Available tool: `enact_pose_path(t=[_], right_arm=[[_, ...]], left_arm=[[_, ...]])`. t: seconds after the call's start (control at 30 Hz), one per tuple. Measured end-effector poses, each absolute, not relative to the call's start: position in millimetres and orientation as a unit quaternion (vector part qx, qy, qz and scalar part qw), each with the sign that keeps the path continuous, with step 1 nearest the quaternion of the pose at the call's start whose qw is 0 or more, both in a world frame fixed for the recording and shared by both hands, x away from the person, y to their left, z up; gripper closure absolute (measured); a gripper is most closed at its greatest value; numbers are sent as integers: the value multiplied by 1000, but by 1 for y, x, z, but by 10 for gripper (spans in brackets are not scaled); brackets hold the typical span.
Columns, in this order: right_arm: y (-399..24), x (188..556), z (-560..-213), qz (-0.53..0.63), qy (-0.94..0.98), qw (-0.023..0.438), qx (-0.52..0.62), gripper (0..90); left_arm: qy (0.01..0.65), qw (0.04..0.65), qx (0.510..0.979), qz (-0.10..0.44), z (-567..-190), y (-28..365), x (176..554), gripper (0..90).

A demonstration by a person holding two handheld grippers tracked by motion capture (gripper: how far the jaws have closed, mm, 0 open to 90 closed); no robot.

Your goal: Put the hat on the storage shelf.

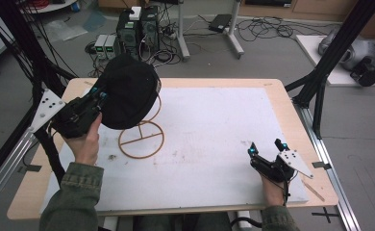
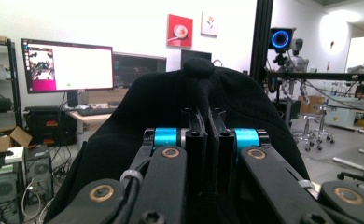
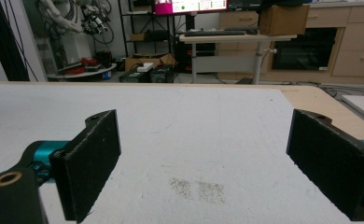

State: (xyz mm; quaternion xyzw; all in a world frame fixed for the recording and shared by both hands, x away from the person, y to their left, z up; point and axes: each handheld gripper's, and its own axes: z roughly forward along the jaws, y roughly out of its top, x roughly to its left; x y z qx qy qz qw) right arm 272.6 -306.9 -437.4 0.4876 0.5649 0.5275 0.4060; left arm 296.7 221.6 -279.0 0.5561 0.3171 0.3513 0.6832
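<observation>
A black cap (image 1: 128,96) hangs in the air over the left part of the table, above a wooden wire stand (image 1: 141,139) with a round base. My left gripper (image 1: 99,94) is shut on the cap's edge. In the left gripper view the jaws (image 2: 207,116) pinch a fold of the black fabric, and the cap's crown (image 2: 161,102) with its top button rises behind them. My right gripper (image 1: 267,148) rests on the white mat (image 1: 214,125) near the front right corner. Its jaws stand wide open (image 3: 208,154) with nothing between them.
The white mat covers most of the wooden table (image 1: 291,115). Black frame posts (image 1: 339,43) rise at the table's right and left sides. Computer towers (image 1: 137,29) and cables lie on the floor beyond the far edge. A faint smudge (image 3: 199,189) marks the mat.
</observation>
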Motion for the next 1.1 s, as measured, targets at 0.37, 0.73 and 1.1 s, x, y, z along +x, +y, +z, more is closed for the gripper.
enact_pose_path(t=[0.37,0.73,1.1], right_arm=[[-307,273,-438,530,571,400,483,90],[-306,273,-438,531,573,397,482,90],[-309,274,-440,532,573,396,481,90]], left_arm=[[325,664,581,340,-284,214,307,870],[335,636,618,318,-277,209,317,870],[350,616,631,317,-275,209,319,837]])
